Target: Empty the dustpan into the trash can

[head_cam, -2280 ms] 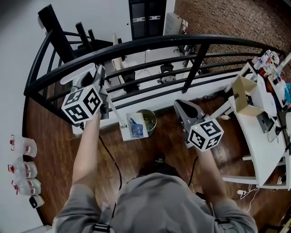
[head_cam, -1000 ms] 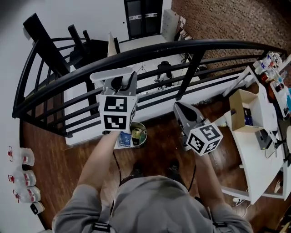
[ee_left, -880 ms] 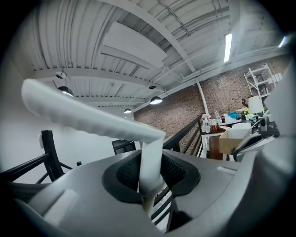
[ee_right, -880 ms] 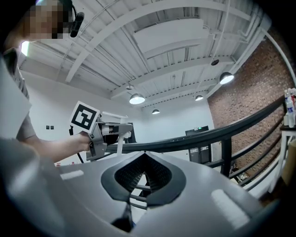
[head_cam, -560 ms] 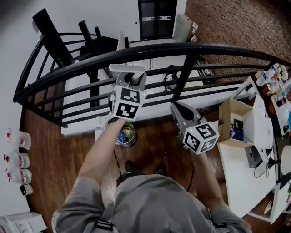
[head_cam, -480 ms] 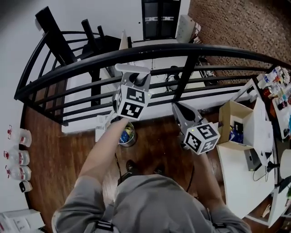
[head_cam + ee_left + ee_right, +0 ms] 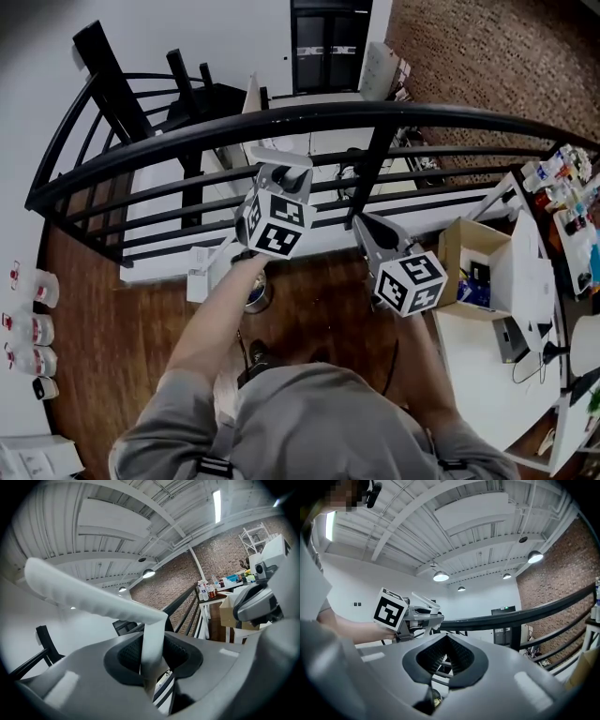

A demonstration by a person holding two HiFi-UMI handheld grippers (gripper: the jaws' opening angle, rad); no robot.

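Observation:
My left gripper (image 7: 281, 176) is shut on the white handle (image 7: 281, 157) of a long-stemmed dustpan, in front of the black railing. The stem (image 7: 152, 641) stands clamped between the jaws of my left gripper (image 7: 153, 654). The dustpan's white pan (image 7: 200, 273) hangs low, just left of the round metal trash can (image 7: 255, 294), which my left arm partly hides. What lies in the pan is hidden. To the right, my right gripper (image 7: 362, 221) is shut and holds nothing. My right gripper (image 7: 446, 643) has the left gripper's marker cube (image 7: 391, 609) beyond its jaws.
A curved black railing (image 7: 394, 111) runs across in front of me over a lower floor. A white table (image 7: 525, 281) with an open cardboard box (image 7: 473, 262) stands at the right. Several bottles (image 7: 28, 328) sit on the wooden floor at the left.
My left gripper has moved right and a little down with the dustpan handle. The pan, which was over the trash can, now hangs at the can's left. The right gripper shifted slightly.

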